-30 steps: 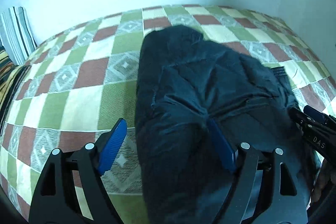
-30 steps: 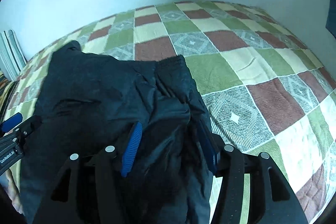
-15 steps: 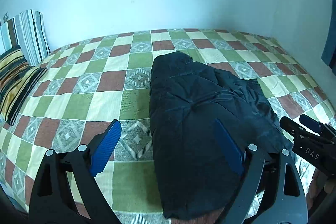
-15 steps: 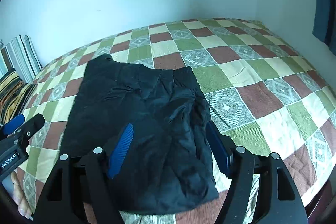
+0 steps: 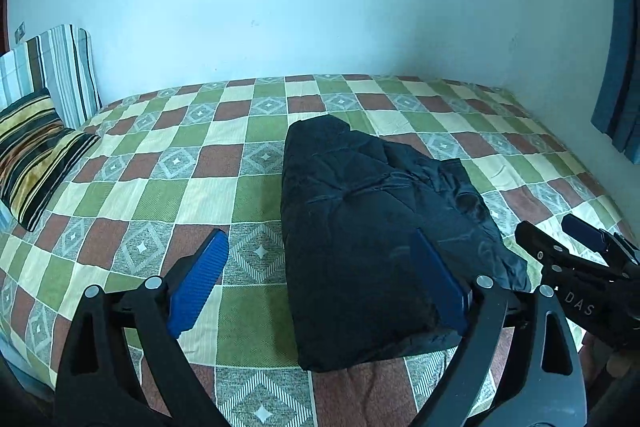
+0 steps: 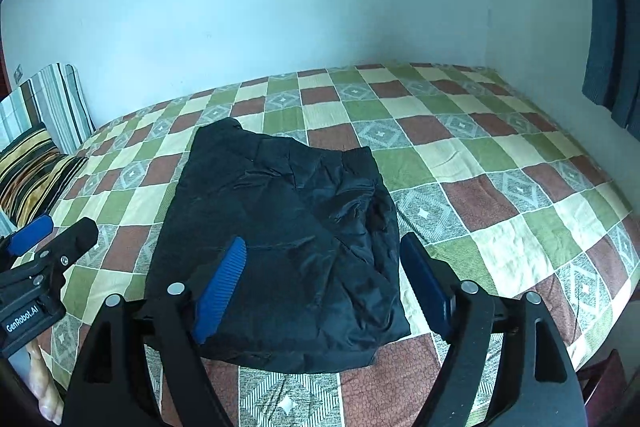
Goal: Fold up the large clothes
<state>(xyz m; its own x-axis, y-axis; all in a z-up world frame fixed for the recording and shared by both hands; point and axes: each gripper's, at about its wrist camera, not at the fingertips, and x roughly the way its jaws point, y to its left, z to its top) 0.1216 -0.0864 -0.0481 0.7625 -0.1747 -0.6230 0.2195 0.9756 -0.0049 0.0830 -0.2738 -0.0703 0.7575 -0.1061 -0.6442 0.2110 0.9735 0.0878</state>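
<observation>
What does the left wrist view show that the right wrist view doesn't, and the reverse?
Only the left wrist view: the left gripper from behind, pads spread and empty, the right gripper's "DAS" side at the right edge.

Only the right wrist view: the right gripper from behind, jaws opening, nothing held, the left gripper's "GenRobot.AI" label at the left edge.

Both: the folded black garment lying free on the checked bedspread, striped pillows, blue curtain.

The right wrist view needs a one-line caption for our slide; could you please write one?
Folded black garment lies on the checkered bedspread; the right gripper above it is opening, nothing between its blue pads.
</observation>
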